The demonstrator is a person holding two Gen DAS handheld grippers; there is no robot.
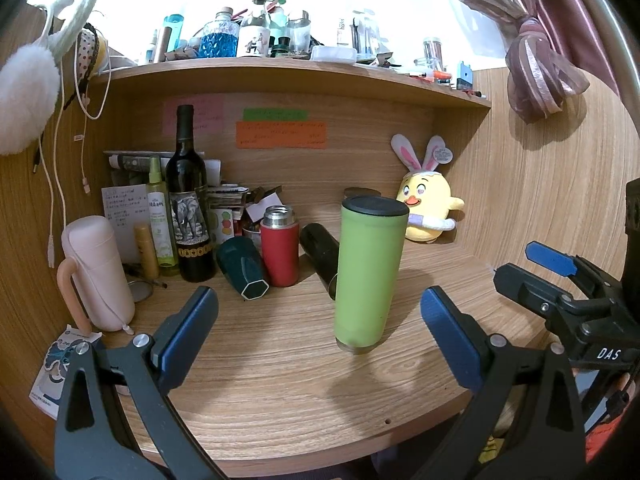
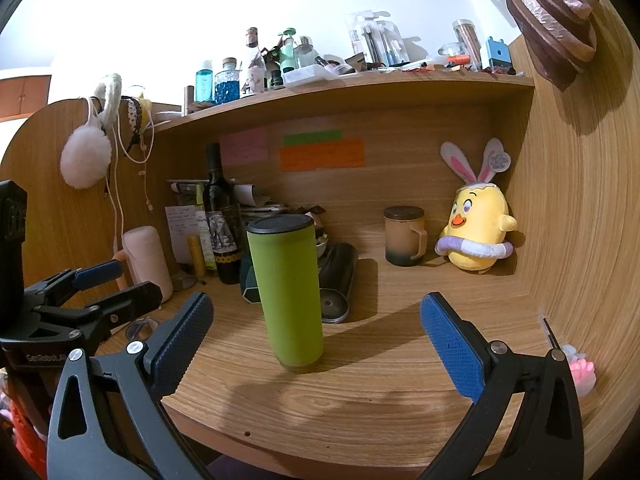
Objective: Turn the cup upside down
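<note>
A tall green cup (image 1: 368,272) with a black end on top stands on the wooden desk (image 1: 280,360). It also shows in the right wrist view (image 2: 288,292). My left gripper (image 1: 320,328) is open and empty, its blue pads either side of the view, a little short of the cup. My right gripper (image 2: 316,332) is open and empty, also short of the cup, which stands left of its centre. The right gripper shows at the right edge of the left wrist view (image 1: 560,280), and the left gripper at the left edge of the right wrist view (image 2: 92,284).
Behind the cup are a red flask (image 1: 280,248), a dark green cup lying down (image 1: 244,268), a black tumbler lying down (image 1: 320,252), a wine bottle (image 1: 188,200) and a pink bottle (image 1: 96,272). A brown mug (image 2: 404,236) and a yellow plush chick (image 2: 476,232) stand back right. A cluttered shelf is above.
</note>
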